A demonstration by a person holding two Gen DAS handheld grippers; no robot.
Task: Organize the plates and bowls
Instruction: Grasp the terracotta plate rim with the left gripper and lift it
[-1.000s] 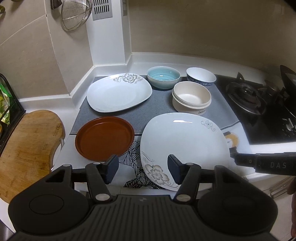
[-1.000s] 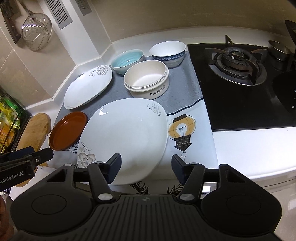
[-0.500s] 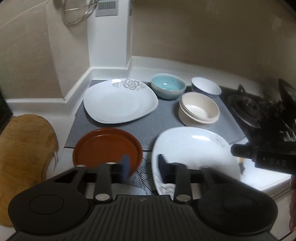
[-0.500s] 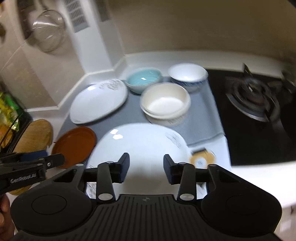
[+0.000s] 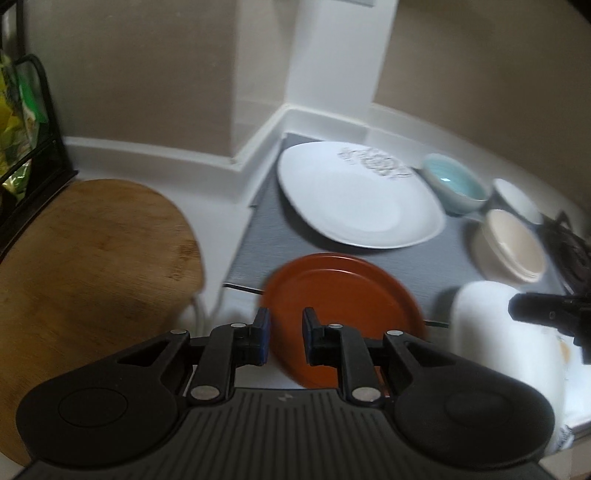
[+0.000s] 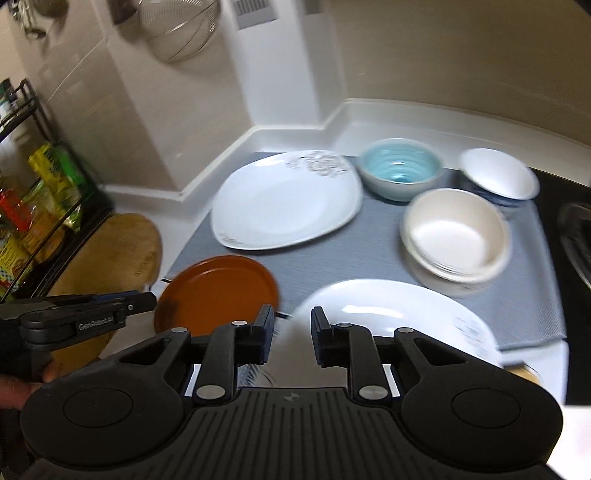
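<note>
A brown round plate [image 5: 340,295] lies at the grey mat's front left corner. My left gripper [image 5: 286,338] hovers over its near left rim; the jaws are closing, a narrow gap remains, and nothing is pressed. In the right wrist view my right gripper [image 6: 293,334] is also closing, over the blurred near left edge of a white flowered plate [image 6: 399,314], gripping nothing. A second white flowered plate [image 6: 284,203], a teal bowl [image 6: 400,173], a white and blue bowl [image 6: 498,177] and stacked cream bowls [image 6: 458,232] sit behind. The left gripper [image 6: 153,301] ends beside the brown plate [image 6: 218,291].
A wooden cutting board [image 5: 85,266] lies left of the grey mat [image 6: 369,254]. A black wire rack [image 6: 33,192] with packets stands at the far left. The gas hob [image 5: 569,251] borders the mat on the right. A wire strainer [image 6: 177,33] hangs on the wall.
Both grippers have swung left across the counter and their jaws have narrowed a lot. The left one went from the near white plate to the brown plate.
</note>
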